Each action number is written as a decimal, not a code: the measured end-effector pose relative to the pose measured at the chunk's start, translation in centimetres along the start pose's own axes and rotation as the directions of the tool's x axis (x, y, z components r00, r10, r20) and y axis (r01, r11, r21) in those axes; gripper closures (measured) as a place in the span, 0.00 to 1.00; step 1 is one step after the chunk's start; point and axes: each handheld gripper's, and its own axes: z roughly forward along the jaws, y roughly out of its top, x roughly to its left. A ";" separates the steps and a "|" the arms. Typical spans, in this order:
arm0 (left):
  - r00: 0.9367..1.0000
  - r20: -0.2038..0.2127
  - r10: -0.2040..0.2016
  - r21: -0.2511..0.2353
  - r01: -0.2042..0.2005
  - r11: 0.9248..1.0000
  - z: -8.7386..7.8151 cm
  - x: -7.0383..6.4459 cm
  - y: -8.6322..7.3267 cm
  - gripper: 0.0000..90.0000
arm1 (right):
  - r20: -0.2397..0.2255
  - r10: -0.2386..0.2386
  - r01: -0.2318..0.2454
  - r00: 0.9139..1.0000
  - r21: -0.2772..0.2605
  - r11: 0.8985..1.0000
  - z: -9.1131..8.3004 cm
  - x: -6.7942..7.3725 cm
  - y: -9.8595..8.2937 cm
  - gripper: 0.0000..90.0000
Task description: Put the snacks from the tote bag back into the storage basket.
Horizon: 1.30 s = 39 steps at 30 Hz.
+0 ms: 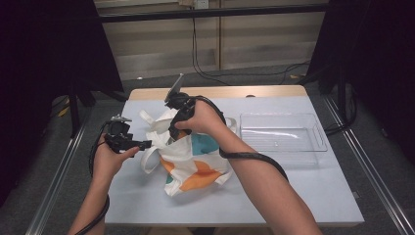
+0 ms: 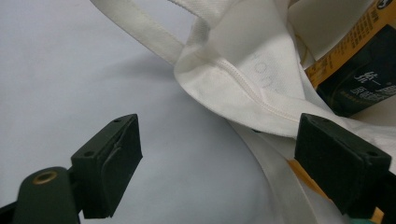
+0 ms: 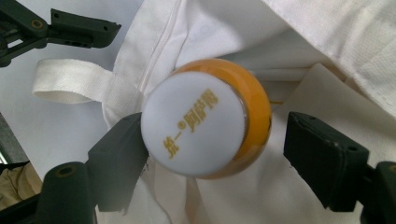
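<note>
A white tote bag (image 1: 195, 166) with orange and teal patches lies crumpled in the middle of the table. My right gripper (image 1: 172, 133) points down into its mouth. In the right gripper view its jaws (image 3: 215, 158) stand open around a bottle (image 3: 194, 123) with a white cap and orange body; the left jaw touches the cap and the right jaw is apart from it. My left gripper (image 1: 147, 145) is open at the bag's left rim. In the left gripper view the bag's hem (image 2: 243, 70) runs toward the right jaw of my left gripper (image 2: 217, 163), and a dark and orange package (image 2: 364, 79) shows inside.
A clear plastic tray (image 1: 281, 132) sits to the right of the bag on the pale table (image 1: 293, 186). The bag's handle (image 3: 65, 81) lies loose beside the left gripper (image 3: 70, 28). Dark curtains and rails flank the table.
</note>
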 end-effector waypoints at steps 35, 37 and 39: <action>1.000 0.003 0.012 0.011 -0.012 1.000 0.4 -0.1 -0.1 0.17 | -0.001 0.097 -0.097 0.995 0.043 0.994 1.8 0.2 0.7 0.32; 1.000 0.005 0.011 0.010 -0.011 1.000 0.4 -0.2 -0.1 0.17 | -0.002 0.108 -0.108 0.994 0.049 0.993 1.8 0.1 0.7 0.32; 1.000 0.009 0.011 0.017 -0.011 1.000 0.4 -0.2 -0.1 0.17 | 0.000 0.113 -0.112 0.994 0.049 0.992 1.9 0.2 0.7 0.32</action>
